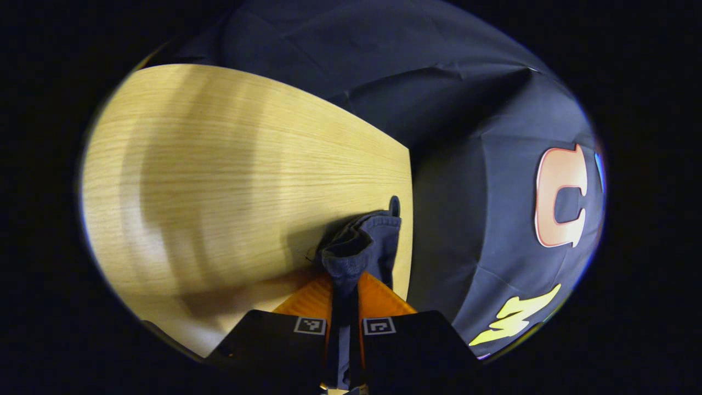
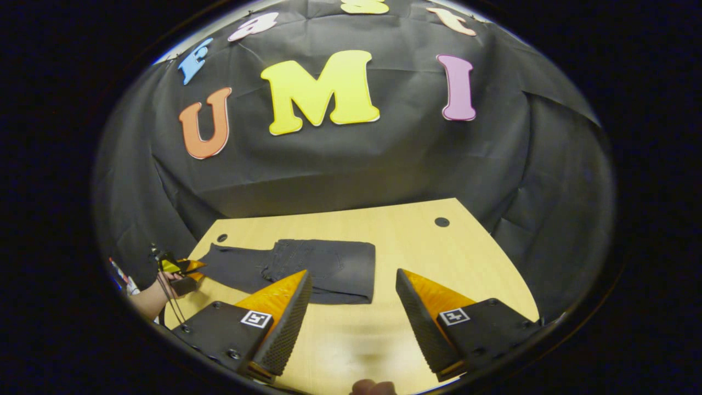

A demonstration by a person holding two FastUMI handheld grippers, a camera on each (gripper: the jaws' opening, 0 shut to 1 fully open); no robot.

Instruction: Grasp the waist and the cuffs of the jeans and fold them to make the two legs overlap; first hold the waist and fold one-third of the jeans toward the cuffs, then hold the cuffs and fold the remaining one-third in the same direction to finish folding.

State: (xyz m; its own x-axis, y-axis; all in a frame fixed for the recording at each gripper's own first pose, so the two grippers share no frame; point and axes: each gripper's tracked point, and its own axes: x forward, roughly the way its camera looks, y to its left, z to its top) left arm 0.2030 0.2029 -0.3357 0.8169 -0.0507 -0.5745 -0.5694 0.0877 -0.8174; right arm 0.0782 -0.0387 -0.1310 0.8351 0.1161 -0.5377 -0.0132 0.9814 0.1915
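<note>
The left gripper (image 1: 345, 299) has its two orange fingers pressed together on a bunched wad of dark denim, most likely the cuff end of the jeans (image 1: 362, 241), close to the counter (image 1: 219, 181) edge. In the right gripper view that same gripper (image 2: 184, 267) sits small at the far left, with a hand (image 2: 156, 296) behind it, at the thin end of the jeans.

The right gripper (image 2: 351, 299) hangs wide apart and empty above the near part of the counter (image 2: 417, 230), with the jeans (image 2: 323, 269) just beyond its fingertips.

The jeans lie flat across the counter's middle. The end by the right gripper looks thick and squared off, so the legs seem already overlapped and the waist third folded; the thinner cuff part trails out to the left.

Denim is heavy for cloth and limp, yet its hems and seams are stiff. It should sag between grips and drag on the wood. The stacked cuff hems are the sound place to pinch, both layers together, one gripper near each corner.
</note>
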